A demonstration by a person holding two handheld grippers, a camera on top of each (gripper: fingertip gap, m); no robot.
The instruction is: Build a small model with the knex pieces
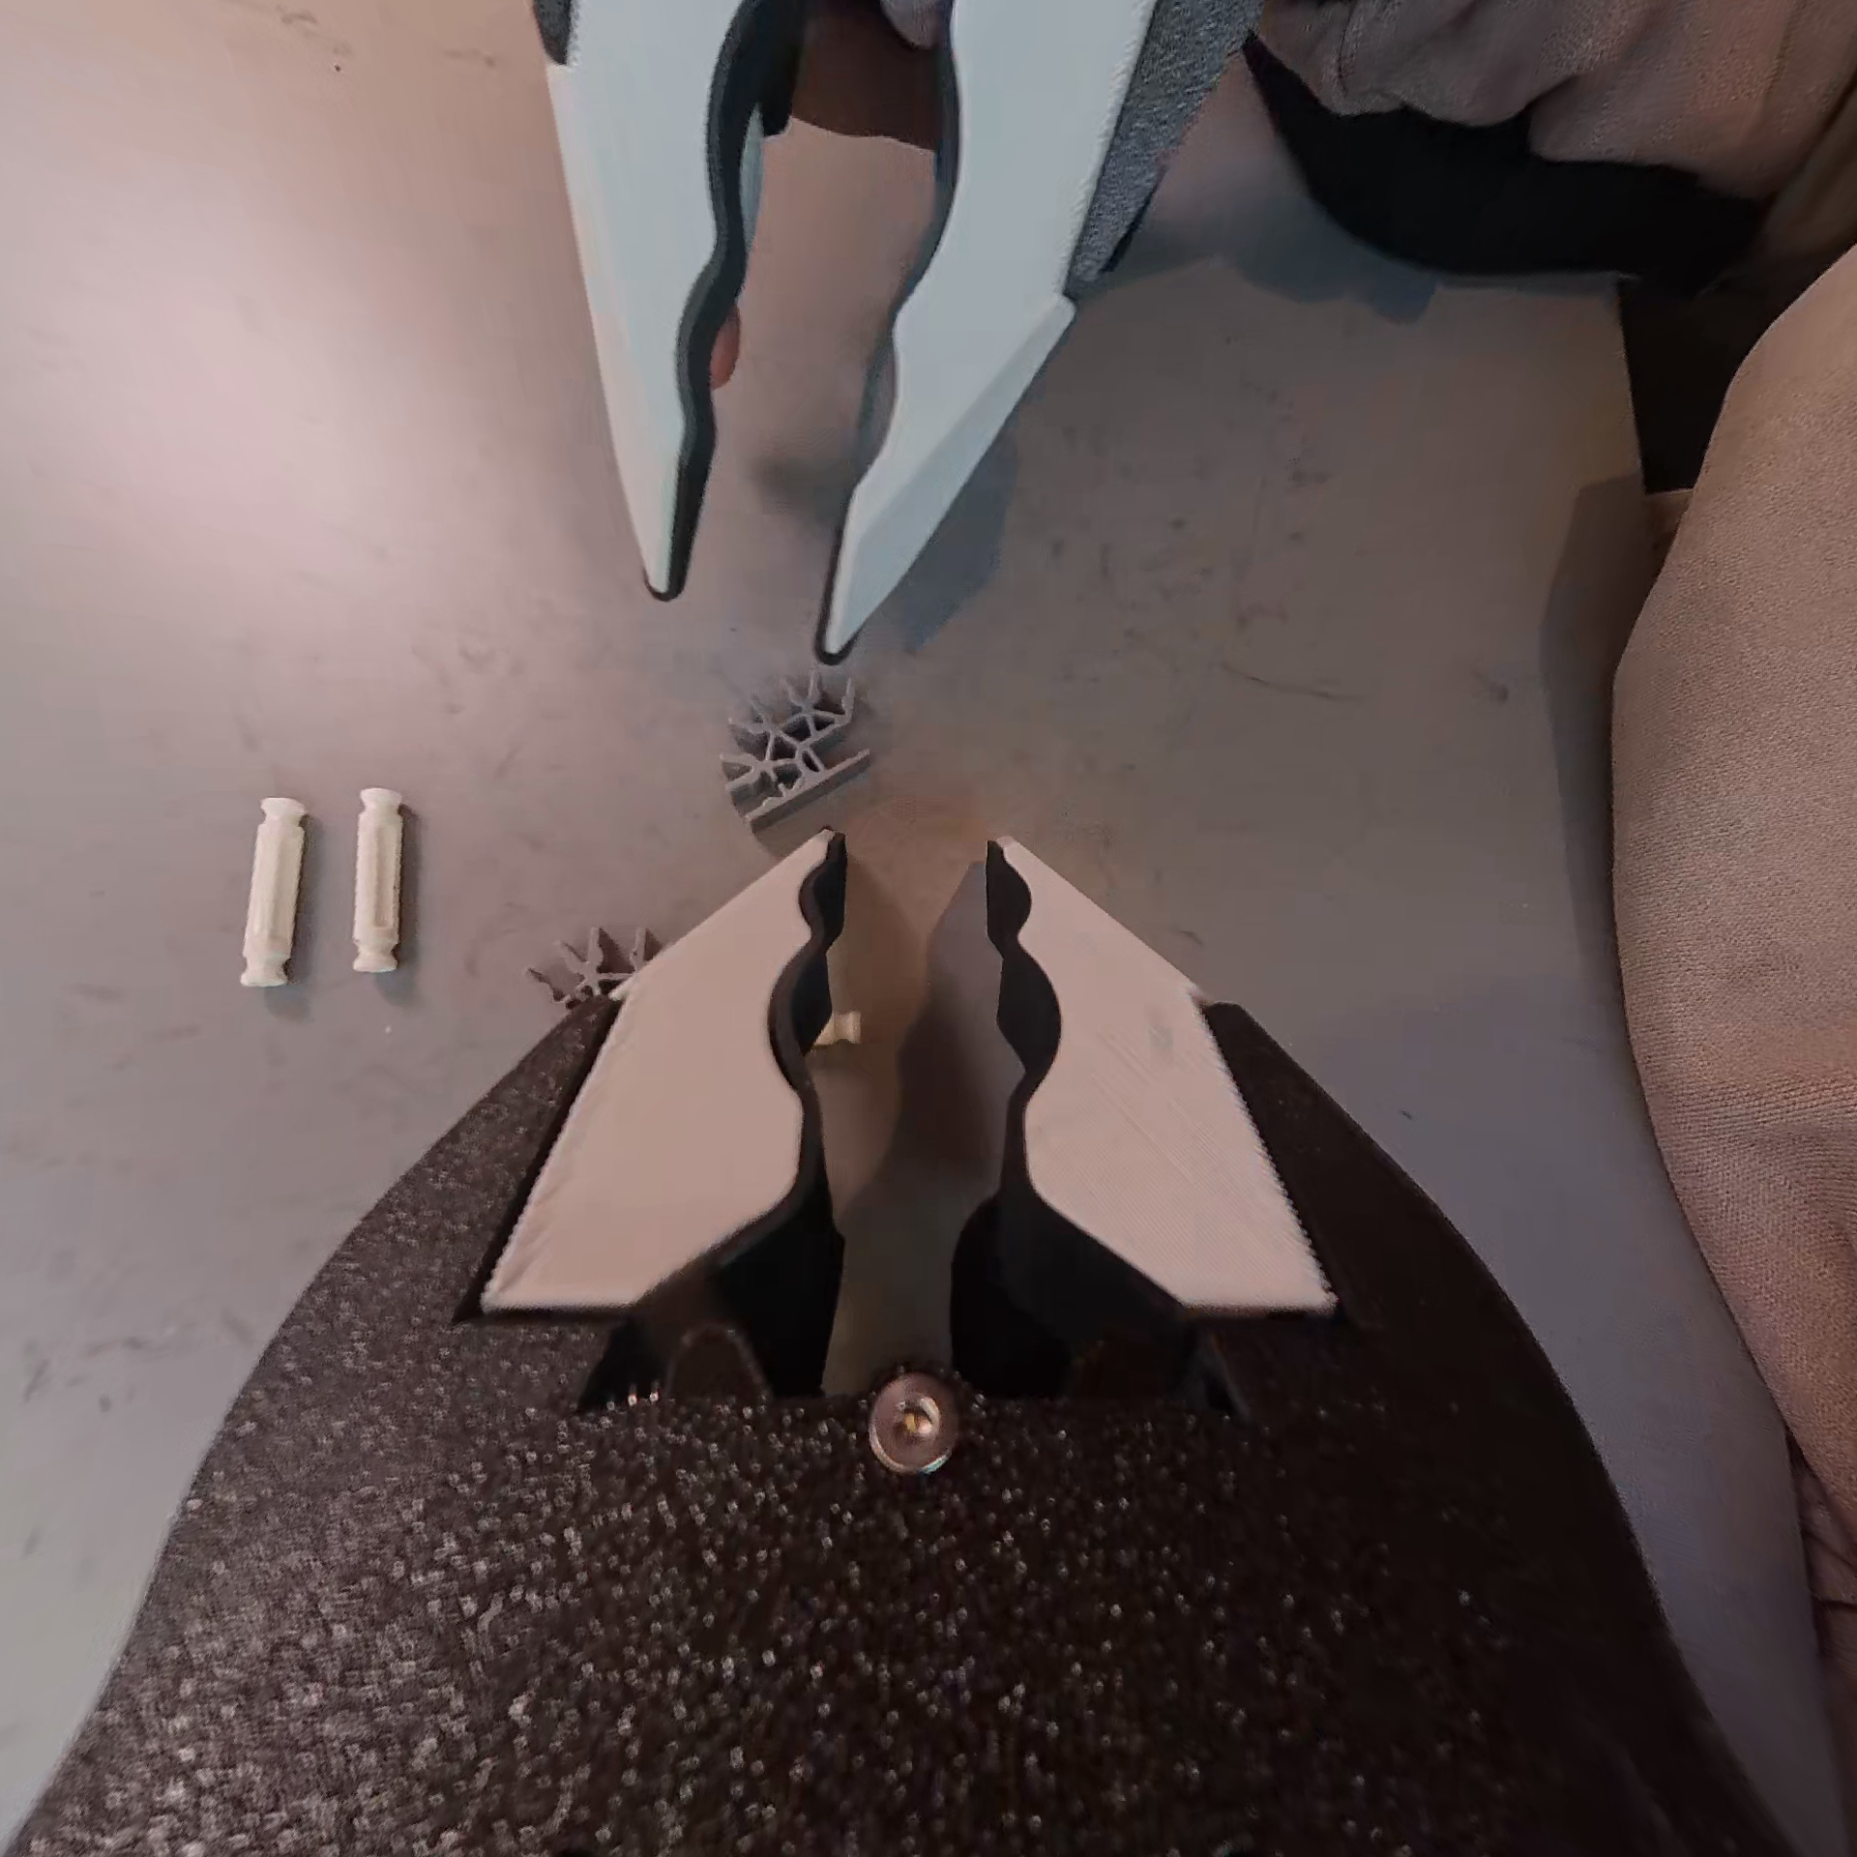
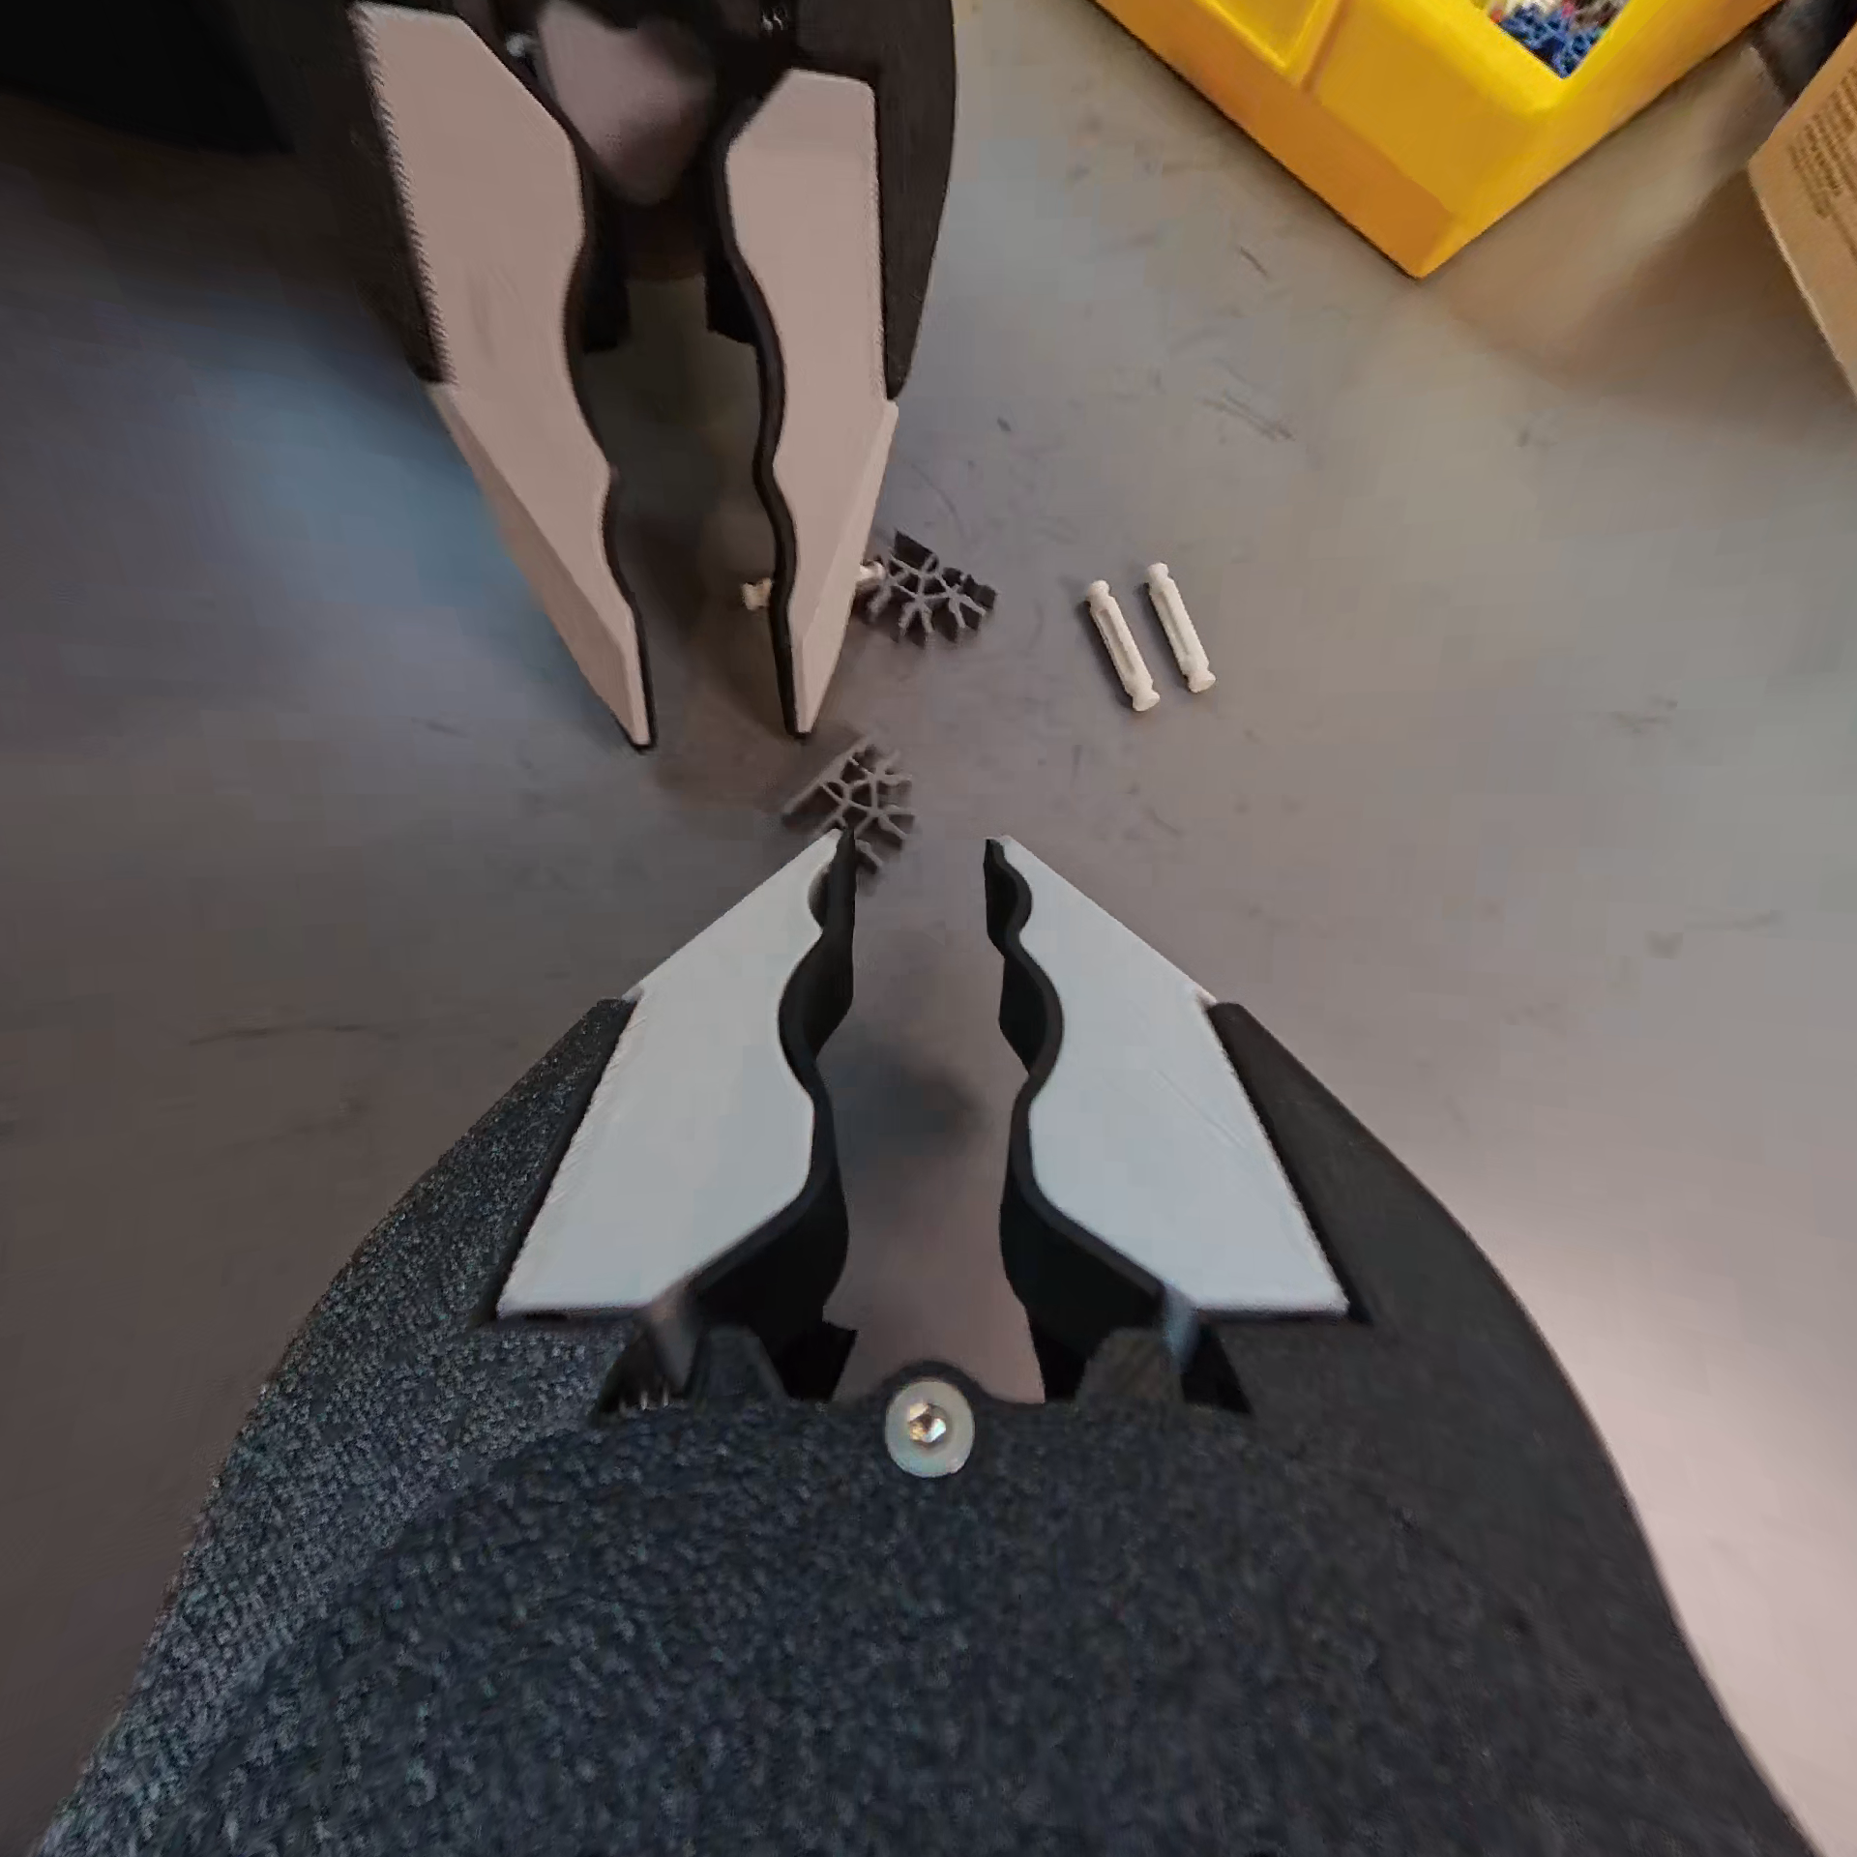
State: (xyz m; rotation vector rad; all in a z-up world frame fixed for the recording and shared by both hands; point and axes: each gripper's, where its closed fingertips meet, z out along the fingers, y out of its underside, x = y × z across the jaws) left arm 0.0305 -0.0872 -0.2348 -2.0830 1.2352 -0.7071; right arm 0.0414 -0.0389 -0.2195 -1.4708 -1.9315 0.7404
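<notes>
i have my left gripper (image 1: pixel 914 844) low over the grey tabletop (image 1: pixel 301 402), its jaws apart with nothing between them, and my right gripper (image 2: pixel 919 849) faces it from the other side, jaws likewise apart and empty. between the two sets of tips lies a small grey lattice connector (image 1: pixel 796 752), flat on the table; in the right wrist view it sits just off my right gripper's left fingertip, so close i cannot tell whether they touch. a second grey connector (image 2: pixel 930 598) lies beside my left gripper's finger, with a short white rod (image 2: pixel 756 593) plugged into it and passing behind that finger. two more white rods (image 1: pixel 324 889) lie side by side, parallel, well apart from both grippers. a yellow bin (image 2: pixel 1407 151) stands at the far corner in the right wrist view, and a beige fabric sleeve (image 1: pixel 1748 804) runs along the edge in the left wrist view.
</notes>
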